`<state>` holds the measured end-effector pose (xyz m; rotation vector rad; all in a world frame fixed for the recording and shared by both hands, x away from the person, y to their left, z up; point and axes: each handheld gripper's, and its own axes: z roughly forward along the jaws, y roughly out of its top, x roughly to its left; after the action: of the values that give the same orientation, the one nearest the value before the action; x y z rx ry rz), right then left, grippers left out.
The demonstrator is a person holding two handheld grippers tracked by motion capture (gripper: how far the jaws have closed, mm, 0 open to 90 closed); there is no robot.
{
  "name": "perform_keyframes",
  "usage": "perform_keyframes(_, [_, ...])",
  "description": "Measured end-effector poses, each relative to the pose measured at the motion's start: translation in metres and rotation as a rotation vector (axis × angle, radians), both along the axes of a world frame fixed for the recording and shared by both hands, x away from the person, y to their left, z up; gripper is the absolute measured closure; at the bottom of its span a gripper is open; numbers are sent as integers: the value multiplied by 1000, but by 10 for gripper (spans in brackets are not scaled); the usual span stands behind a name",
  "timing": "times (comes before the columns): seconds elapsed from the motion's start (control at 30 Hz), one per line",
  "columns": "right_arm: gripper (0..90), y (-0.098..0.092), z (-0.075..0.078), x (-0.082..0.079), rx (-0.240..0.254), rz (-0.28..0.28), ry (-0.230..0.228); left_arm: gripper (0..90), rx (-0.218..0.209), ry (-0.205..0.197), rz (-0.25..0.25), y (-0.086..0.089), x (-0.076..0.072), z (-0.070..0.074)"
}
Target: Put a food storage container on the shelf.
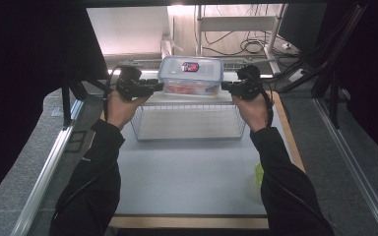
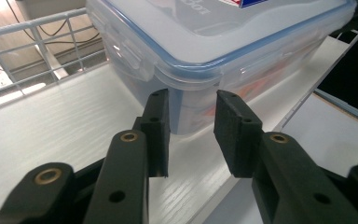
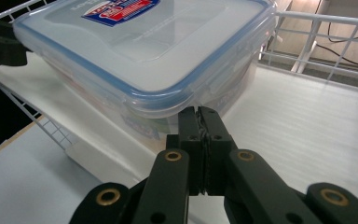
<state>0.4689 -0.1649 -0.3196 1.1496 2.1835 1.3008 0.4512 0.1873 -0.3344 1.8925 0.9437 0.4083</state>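
Observation:
A clear plastic box with a blue-edged lid and a red and blue label stands on a white board at the back of a wire basket. Orange contents show through the box's wall. My left gripper is at the box's left end, open, its jaws on either side of a corner just below the lid rim. My right gripper is at the box's right end, shut with its tips right under the lid rim and nothing seen between them.
The basket's wire rails rise behind and beside the box. The pale table stretches from the basket toward the person. A small yellow-green thing lies by the right sleeve. Dark frames and cables stand at both sides.

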Motion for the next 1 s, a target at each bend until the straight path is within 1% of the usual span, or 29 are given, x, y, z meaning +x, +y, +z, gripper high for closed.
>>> perform_keyframes(0.13, [891, 5, -1, 7, 3, -13, 0, 670, -25, 5, 16, 3, 0, -2])
perform_keyframes(0.23, [891, 8, -2, 12, 16, -23, 6, 671, -29, 6, 23, 4, 0, -3])
perform_keyframes(0.33, [889, 9, -2, 13, 14, -27, 7, 672, -28, -4, 26, 4, -2, -2])
perform_keyframes(0.37, [882, 9, -2, 13, 15, -23, 7, 674, -30, -12, 19, 5, -3, -2])
perform_keyframes(0.43, [848, 6, -2, 10, 17, -10, 3, 627, -38, -16, 15, 6, -7, -2])
perform_keyframes(0.5, [818, 2, -2, 4, 30, 17, -3, 501, -56, -14, 1, 8, -11, -4])
perform_keyframes(0.57, [791, 0, -2, -1, 28, 37, -13, 446, -68, -17, -8, 9, -17, -7])
perform_keyframes(0.63, [763, -1, -3, -8, 22, 62, -26, 393, -68, -23, -8, 8, -22, -10])
perform_keyframes(0.77, [690, -1, -6, -20, -5, 98, -50, 332, -40, -32, -24, 7, -34, -19])
perform_keyframes(0.87, [623, -1, -9, -29, -15, 122, -57, 286, -33, -39, -38, 6, -44, -25])
perform_keyframes(1.0, [552, 0, -13, -37, -27, 136, -65, 255, -29, -42, -46, 6, -55, -30])
